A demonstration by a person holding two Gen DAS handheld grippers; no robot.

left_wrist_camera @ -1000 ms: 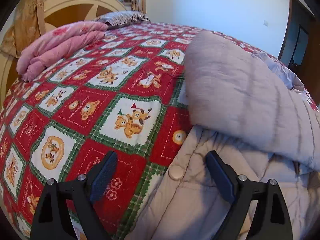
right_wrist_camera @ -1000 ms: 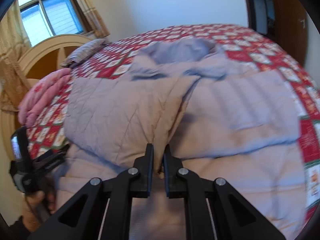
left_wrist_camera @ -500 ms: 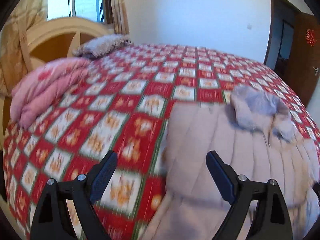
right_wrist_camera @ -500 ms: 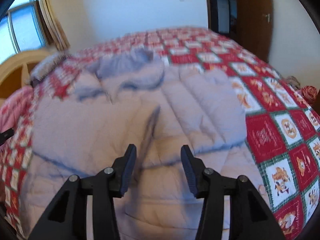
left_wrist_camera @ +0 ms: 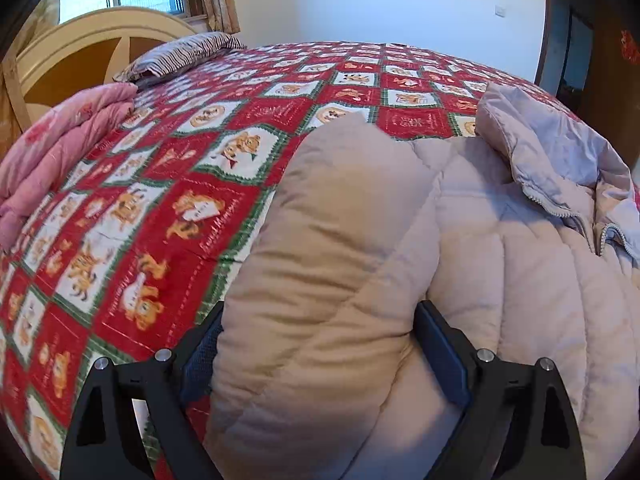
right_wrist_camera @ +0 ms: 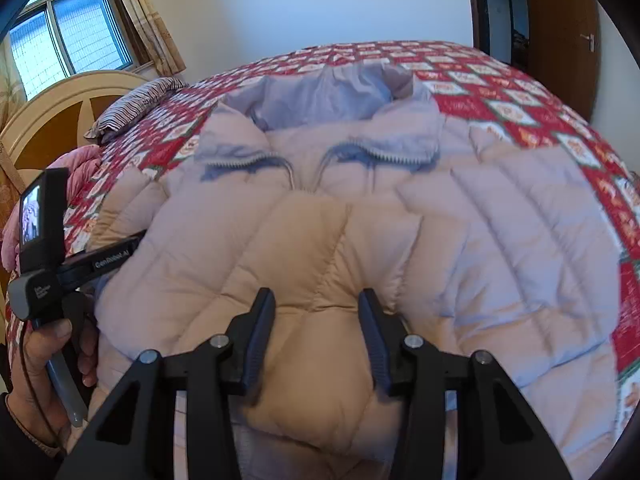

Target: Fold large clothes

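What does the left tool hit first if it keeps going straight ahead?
The jacket's folded sleeve: its puffy bulk already sits between the open fingers of the left tool and fills the path ahead. Beyond it lies the red bedspread, though depth is hard to judge through the fisheye.

A home bedroom: a bed (left_wrist_camera: 280, 92) with wooden headboard (left_wrist_camera: 80, 52), pillow (left_wrist_camera: 184, 54), curtained window (right_wrist_camera: 68, 36) and door (right_wrist_camera: 560, 40).
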